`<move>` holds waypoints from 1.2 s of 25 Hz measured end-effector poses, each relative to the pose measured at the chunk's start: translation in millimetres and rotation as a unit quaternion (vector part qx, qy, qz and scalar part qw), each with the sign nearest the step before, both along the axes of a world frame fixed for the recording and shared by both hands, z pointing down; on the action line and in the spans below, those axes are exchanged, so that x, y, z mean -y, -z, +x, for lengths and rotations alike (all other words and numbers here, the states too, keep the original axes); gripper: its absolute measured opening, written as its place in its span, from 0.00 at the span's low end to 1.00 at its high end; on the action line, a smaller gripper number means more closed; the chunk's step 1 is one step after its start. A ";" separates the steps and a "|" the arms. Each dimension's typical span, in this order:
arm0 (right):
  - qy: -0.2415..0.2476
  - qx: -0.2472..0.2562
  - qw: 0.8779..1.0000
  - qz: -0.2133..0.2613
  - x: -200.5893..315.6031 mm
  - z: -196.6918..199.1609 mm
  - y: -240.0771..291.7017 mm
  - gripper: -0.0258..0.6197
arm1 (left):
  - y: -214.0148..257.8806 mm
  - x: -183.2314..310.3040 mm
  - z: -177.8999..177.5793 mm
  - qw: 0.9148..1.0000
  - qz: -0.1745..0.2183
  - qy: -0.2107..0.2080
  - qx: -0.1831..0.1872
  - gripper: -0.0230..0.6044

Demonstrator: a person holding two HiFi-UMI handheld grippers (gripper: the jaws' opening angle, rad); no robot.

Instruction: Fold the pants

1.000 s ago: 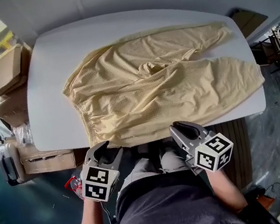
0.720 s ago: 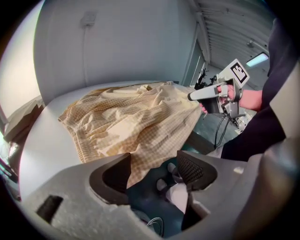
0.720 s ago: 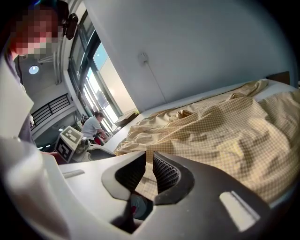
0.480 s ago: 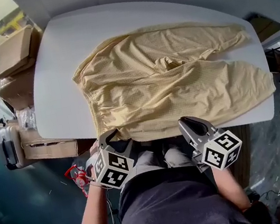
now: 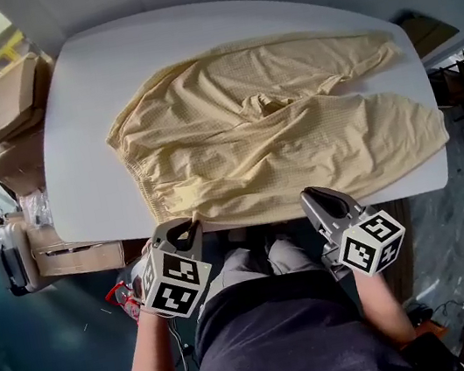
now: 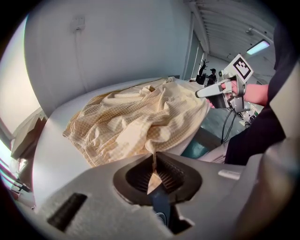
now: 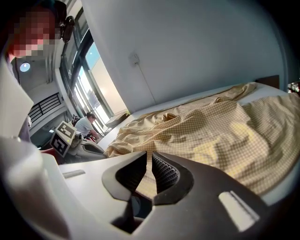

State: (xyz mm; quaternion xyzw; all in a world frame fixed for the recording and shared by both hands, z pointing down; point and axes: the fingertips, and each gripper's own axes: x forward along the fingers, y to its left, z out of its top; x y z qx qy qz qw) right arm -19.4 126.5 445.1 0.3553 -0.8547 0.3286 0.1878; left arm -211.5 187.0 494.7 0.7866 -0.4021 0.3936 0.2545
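Two grippers sit at the near edge of the white table (image 5: pixel 79 127), where the yellow checked pants (image 5: pixel 278 141) lie spread out, waistband to the left and legs running right. The left gripper (image 5: pixel 187 224) has just been closing and now pinches a fold of cloth near the waistband corner. The right gripper (image 5: pixel 316 195) has been closing too, its jaws nearly together on the near leg's edge.

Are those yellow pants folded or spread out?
Spread out, wrinkled. The pants lie flat across the table, both legs stretched side by side, neither folded over the other.
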 end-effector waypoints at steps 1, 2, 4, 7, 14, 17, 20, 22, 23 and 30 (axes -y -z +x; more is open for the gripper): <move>-0.004 -0.002 1.000 0.001 0.9 3.8 0.0 0.09 | 3.8 3.8 -0.1 1.000 0.002 0.001 -0.002 0.08; -0.009 -0.006 1.000 0.001 2.0 8.3 -0.3 0.10 | 7.7 8.6 -0.2 1.000 0.006 0.002 -0.003 0.08; -0.021 -0.012 1.000 0.002 4.8 19.1 -1.4 0.11 | 15.2 18.7 -1.1 1.000 0.014 0.005 -0.002 0.08; -0.038 -0.021 0.999 0.005 9.6 38.8 -1.9 0.13 | 24.5 31.3 -1.4 1.000 0.025 0.014 0.004 0.08; -0.070 -0.058 0.996 0.011 22.4 98.6 -9.7 0.15 | 23.8 62.0 5.0 0.999 0.020 0.017 0.040 0.08; -0.088 -0.070 0.994 0.008 27.2 134.0 -11.6 0.16 | 25.6 71.3 16.4 0.999 0.014 0.019 0.048 0.08; -0.090 -0.085 0.992 0.008 34.4 165.2 -12.2 0.18 | 26.4 84.4 26.6 0.998 0.010 0.020 0.067 0.08; -0.087 -0.106 0.991 0.008 38.0 188.1 -16.0 0.20 | 24.1 92.8 32.6 0.997 0.004 0.027 0.079 0.07; -0.086 -0.117 0.989 0.007 39.5 200.8 -18.2 0.20 | 22.9 96.5 35.2 0.996 0.000 0.033 0.084 0.07; -0.073 -0.145 0.987 -0.007 55.6 262.5 -27.0 0.25 | 18.9 115.7 47.2 0.992 -0.017 0.064 0.110 0.08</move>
